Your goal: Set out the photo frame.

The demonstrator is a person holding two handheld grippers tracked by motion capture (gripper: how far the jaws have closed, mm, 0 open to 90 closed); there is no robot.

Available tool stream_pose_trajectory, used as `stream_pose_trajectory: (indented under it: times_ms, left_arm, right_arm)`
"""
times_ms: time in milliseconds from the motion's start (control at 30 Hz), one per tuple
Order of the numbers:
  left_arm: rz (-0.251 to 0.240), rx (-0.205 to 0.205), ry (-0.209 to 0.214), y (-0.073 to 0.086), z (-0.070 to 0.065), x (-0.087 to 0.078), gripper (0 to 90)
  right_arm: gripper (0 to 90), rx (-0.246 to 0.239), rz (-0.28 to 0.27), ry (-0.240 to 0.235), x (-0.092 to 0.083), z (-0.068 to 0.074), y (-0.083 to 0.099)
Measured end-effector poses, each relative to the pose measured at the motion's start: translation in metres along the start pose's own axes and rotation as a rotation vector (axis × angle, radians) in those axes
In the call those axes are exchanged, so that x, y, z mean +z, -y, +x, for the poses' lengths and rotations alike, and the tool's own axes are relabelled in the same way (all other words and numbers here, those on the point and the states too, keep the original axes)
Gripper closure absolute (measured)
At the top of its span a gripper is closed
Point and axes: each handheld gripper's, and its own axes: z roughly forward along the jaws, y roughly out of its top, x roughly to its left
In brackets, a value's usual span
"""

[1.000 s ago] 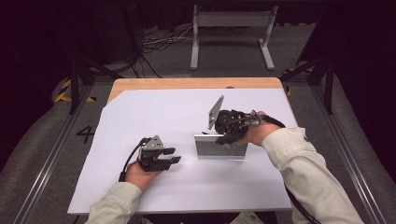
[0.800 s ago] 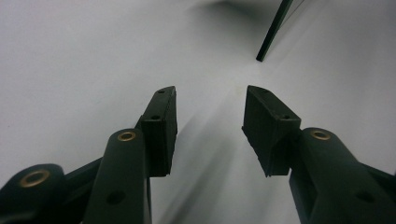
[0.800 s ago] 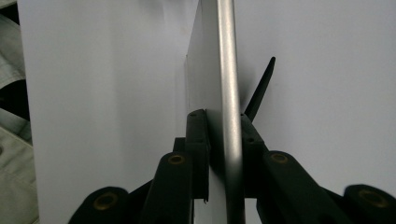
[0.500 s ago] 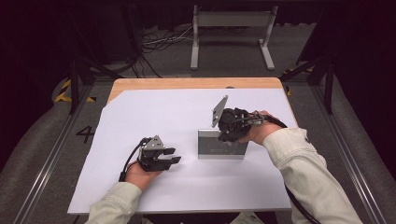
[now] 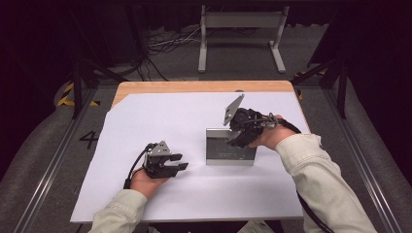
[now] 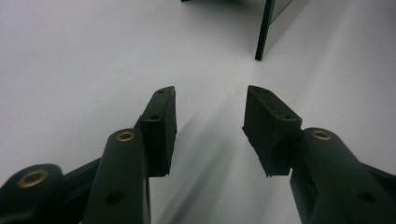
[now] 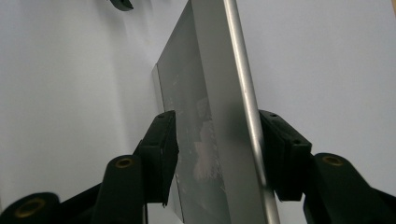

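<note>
A shiny metal panel (image 5: 228, 148) stands on its long edge on the white sheet (image 5: 160, 121), right of centre. My right gripper (image 5: 236, 138) reaches over its top edge from the right. In the right gripper view the panel (image 7: 210, 140) rises between the two black pads (image 7: 166, 144). The jaws have just been opening and sit slightly off its faces. My left gripper (image 5: 180, 162) rests low on the sheet to the panel's left, open, pointing at it. The left gripper view (image 6: 210, 100) has nothing between the jaws, and the panel's corner (image 6: 275, 23) lies ahead.
The sheet covers a wooden tabletop (image 5: 194, 87) whose far edge shows bare. A grey metal stand (image 5: 240, 29) and loose cables (image 5: 165, 46) sit on the floor beyond. Metal rails (image 5: 53, 165) run along both sides of the table.
The panel has tipped up from a lower lean to stand taller. The right gripper rose slightly with its top edge and its jaws spread apart. The left hand stayed put.
</note>
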Motion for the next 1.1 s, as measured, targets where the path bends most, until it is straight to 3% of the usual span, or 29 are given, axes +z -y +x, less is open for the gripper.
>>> stream_pose_trajectory:
  times_ms: [333, 1100]
  left_arm:
    - [-0.014, 0.0, -0.006, 0.0, 0.0, -0.002, 54.3]
    - [-0.015, -0.005, -0.005, 0.0, 0.0, -0.001, 54.3]
  right_arm:
    - [44.5, 0.035, -0.058, 0.026, -0.012, -0.005, 0.007]
    - [41.7, 0.081, -0.103, 0.072, -0.041, -0.003, 0.035]
